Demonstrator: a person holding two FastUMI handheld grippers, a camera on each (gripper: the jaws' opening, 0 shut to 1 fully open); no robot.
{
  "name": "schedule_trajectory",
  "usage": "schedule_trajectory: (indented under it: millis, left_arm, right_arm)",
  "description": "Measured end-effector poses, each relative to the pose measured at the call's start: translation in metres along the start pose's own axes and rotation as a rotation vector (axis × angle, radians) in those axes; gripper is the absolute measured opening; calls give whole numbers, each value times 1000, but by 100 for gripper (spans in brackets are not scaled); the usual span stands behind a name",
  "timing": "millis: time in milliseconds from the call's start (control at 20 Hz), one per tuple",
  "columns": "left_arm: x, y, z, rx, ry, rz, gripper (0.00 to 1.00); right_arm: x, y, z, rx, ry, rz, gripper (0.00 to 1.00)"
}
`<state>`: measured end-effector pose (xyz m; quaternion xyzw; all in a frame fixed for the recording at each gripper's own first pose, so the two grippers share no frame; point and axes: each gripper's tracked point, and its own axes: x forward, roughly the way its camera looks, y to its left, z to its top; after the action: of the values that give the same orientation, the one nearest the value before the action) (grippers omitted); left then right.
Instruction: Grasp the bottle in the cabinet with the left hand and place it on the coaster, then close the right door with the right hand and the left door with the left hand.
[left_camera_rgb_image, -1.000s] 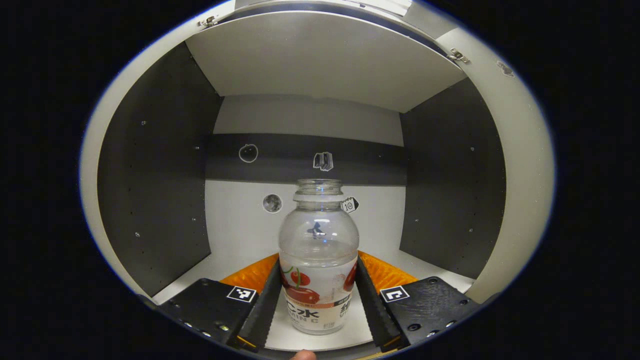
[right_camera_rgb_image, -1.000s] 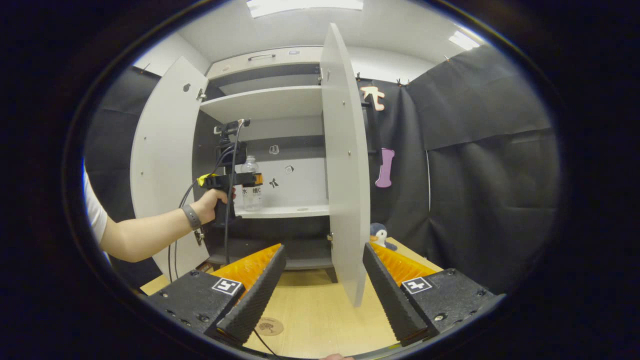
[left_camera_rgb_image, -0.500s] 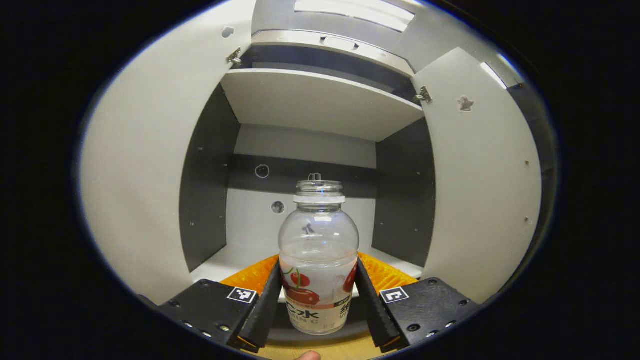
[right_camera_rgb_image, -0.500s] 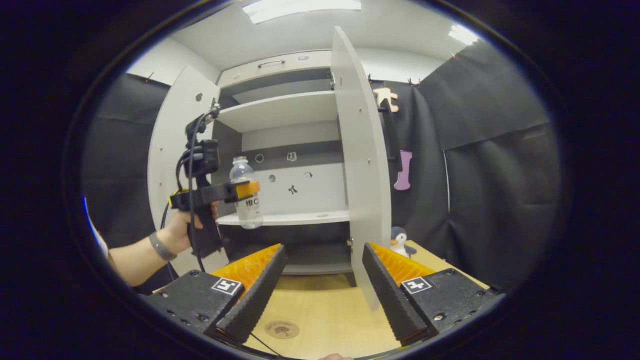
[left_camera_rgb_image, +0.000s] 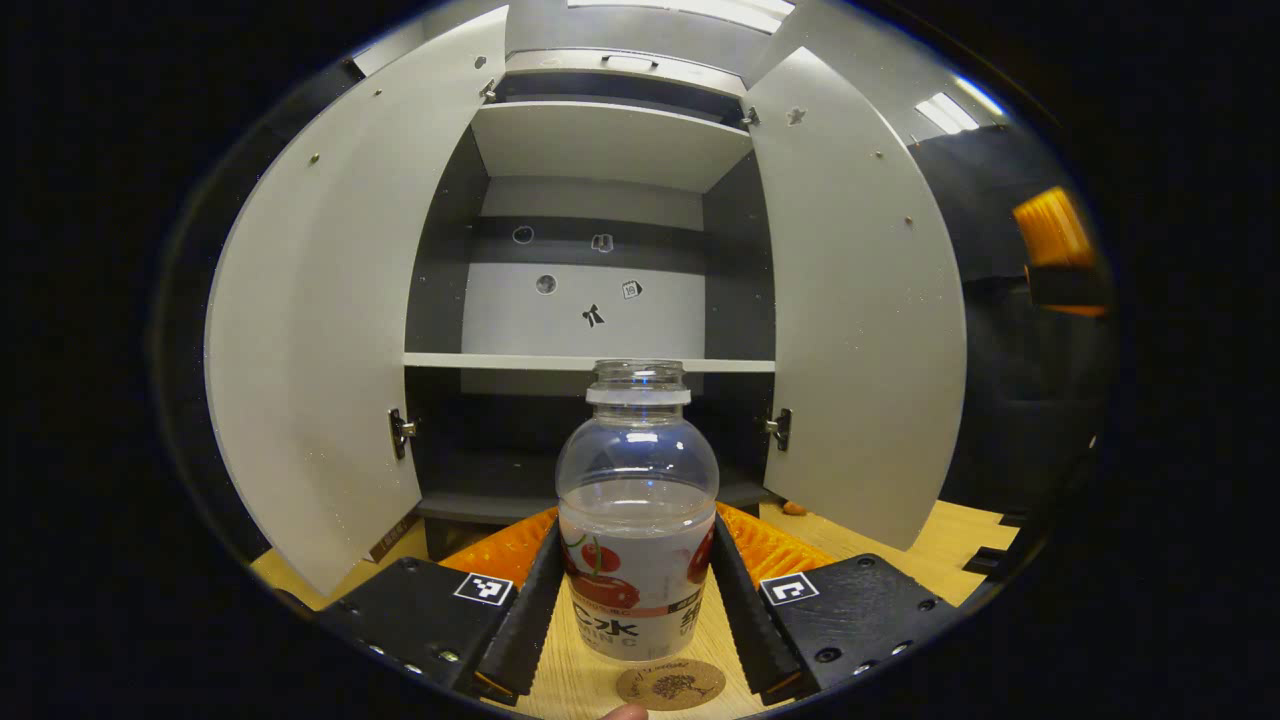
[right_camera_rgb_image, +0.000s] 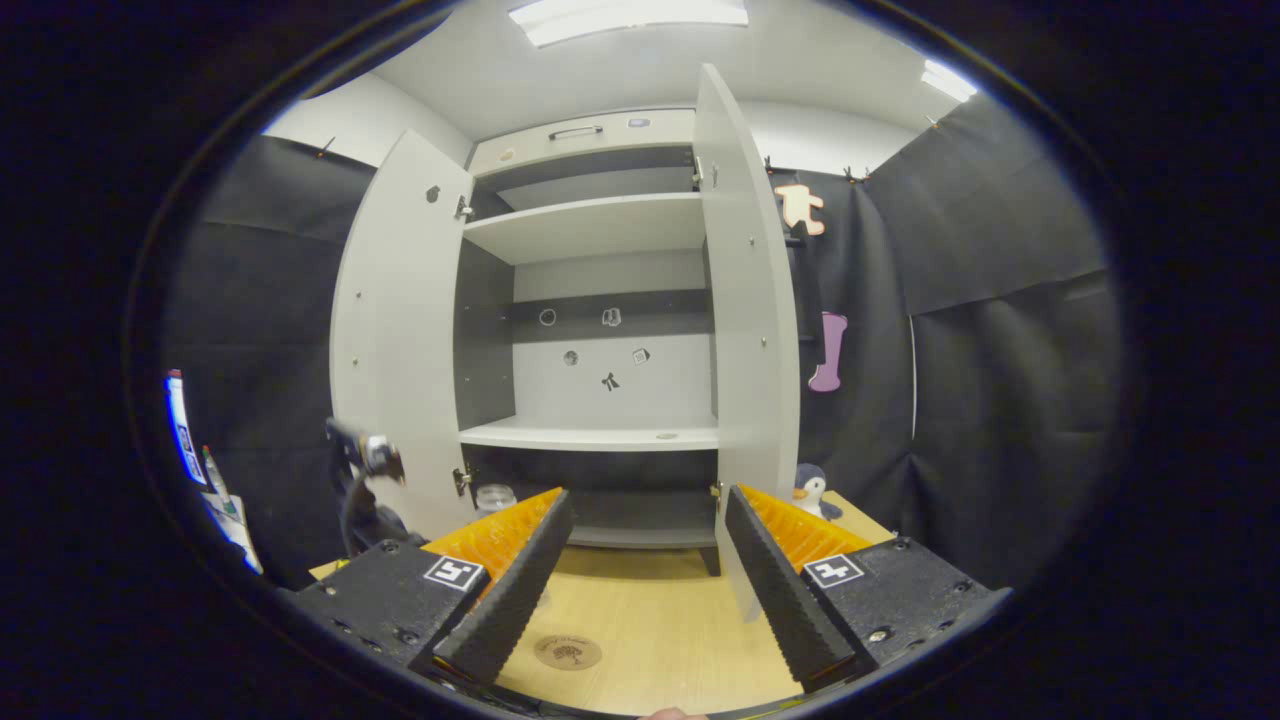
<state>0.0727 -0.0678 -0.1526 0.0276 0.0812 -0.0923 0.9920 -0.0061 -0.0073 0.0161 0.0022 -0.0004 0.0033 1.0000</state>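
A clear, uncapped bottle (left_camera_rgb_image: 637, 500) with a red fruit label stands upright between the fingers of my left gripper (left_camera_rgb_image: 637, 525), which is shut on its lower half. It hangs low over the wooden table, just behind the round cork coaster (left_camera_rgb_image: 670, 685). In the right gripper view the bottle's neck (right_camera_rgb_image: 495, 496) peeks out behind my own left finger, with the coaster (right_camera_rgb_image: 567, 652) nearer on the table. My right gripper (right_camera_rgb_image: 647, 495) is open and holds nothing, in front of the cabinet. The left door (right_camera_rgb_image: 400, 330) and the right door (right_camera_rgb_image: 750, 330) both stand wide open.
The cabinet's middle shelf (right_camera_rgb_image: 600, 435) is bare, with small stickers on its back wall. A toy penguin (right_camera_rgb_image: 810, 490) sits on the table (right_camera_rgb_image: 650, 630) by the right door's foot. Black cloth walls close in both sides.
My left gripper has drawn the bottle out of the cabinet and lowered it toward the table by the coaster. The right gripper has stayed open and shifted a little.
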Motion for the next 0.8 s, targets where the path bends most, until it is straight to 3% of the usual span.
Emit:
schedule_trajectory:
  millis: [250,600,650,800]
  left_arm:
    - [-1,-5,-49,-15,24,65,75]
    - [-8,-10,-86,-37,66,68,75]
    - [-10,-8,-88,-42,65,76,78]
    - [-14,1,-91,-28,30,97,75]
  right_arm:
    - [-7,-11,9,-54,8,-17,100]
    - [-13,-21,9,-61,15,-61,100]
    - [-14,-22,9,-58,17,-70,100]
    - [-13,-21,7,-57,23,-67,100]
